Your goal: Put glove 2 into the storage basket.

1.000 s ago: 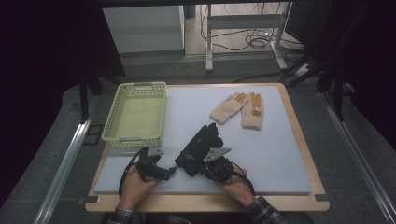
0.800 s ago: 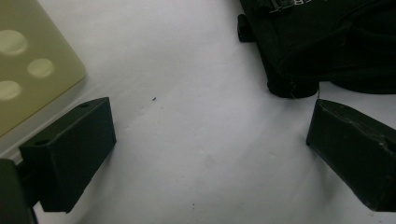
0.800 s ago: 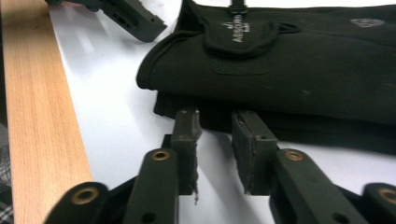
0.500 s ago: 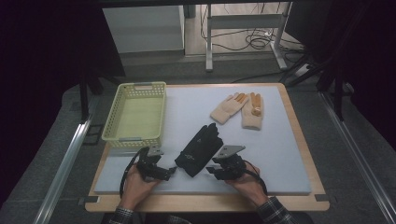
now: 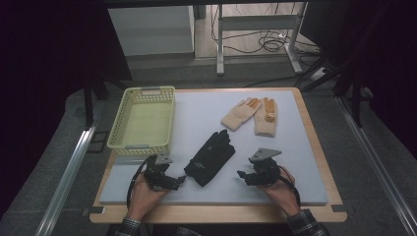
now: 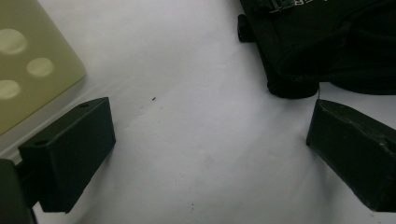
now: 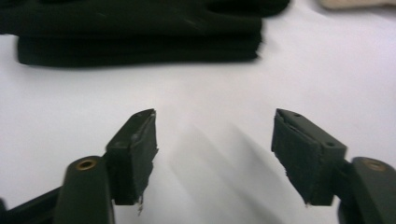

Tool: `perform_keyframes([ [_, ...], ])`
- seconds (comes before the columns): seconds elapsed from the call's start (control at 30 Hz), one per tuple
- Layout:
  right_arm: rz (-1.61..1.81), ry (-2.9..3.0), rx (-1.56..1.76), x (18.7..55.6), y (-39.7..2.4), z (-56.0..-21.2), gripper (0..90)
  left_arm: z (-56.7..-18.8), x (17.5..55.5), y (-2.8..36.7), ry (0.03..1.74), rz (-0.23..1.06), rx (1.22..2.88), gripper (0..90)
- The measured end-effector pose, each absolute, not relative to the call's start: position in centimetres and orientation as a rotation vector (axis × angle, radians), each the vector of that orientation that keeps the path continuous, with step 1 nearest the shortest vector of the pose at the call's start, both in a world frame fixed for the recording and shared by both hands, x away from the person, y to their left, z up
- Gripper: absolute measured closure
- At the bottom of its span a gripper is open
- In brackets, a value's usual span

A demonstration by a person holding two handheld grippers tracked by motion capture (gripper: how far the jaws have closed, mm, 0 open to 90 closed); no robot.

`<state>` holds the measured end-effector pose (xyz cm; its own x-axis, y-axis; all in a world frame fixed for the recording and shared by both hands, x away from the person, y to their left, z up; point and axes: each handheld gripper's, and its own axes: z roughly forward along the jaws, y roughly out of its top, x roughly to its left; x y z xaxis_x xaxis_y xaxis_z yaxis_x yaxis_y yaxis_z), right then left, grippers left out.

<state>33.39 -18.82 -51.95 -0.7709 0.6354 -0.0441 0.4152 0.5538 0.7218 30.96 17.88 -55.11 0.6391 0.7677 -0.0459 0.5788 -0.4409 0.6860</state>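
Note:
A pair of black gloves (image 5: 210,157) lies stacked at the middle front of the grey mat (image 5: 295,182). In the left gripper view the black gloves (image 6: 327,42) fill the upper right corner. My left gripper (image 5: 179,181) rests just left of the cuff end, open, with bare mat between its jaws (image 6: 210,154). My right gripper (image 5: 242,174) sits to the right of the gloves, pointing at them, also open with nothing between its fingers (image 7: 215,144). The black gloves (image 7: 140,37) lie a short way ahead of it. A tan pair of gloves (image 5: 252,116) lies farther back on the right.
A pale yellow-green plastic basket (image 5: 129,137) stands at the mat's left side, close behind my left hand; its basket corner (image 6: 28,60) appears beside the left jaw. The wooden table edge (image 5: 216,214) runs along the front. Metal rails flank the table.
My right gripper has pulled back to the right, away from the black gloves, which now lie flat on the mat. The left gripper has stayed put.

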Motion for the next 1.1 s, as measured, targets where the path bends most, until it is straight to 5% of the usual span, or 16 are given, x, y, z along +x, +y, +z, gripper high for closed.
perform_keyframes([
  [0.67,0.98,2.367,1.06,35.0,-25.3,-53.1,14.5,-52.8,30.4,17.6,1.036,0.255,2.146,0.0],
  [1.1,0.984,2.365,1.06,35.0,-25.3,-53.2,14.6,-50.3,34.1,7.9,1.002,0.308,2.259,0.0],
])
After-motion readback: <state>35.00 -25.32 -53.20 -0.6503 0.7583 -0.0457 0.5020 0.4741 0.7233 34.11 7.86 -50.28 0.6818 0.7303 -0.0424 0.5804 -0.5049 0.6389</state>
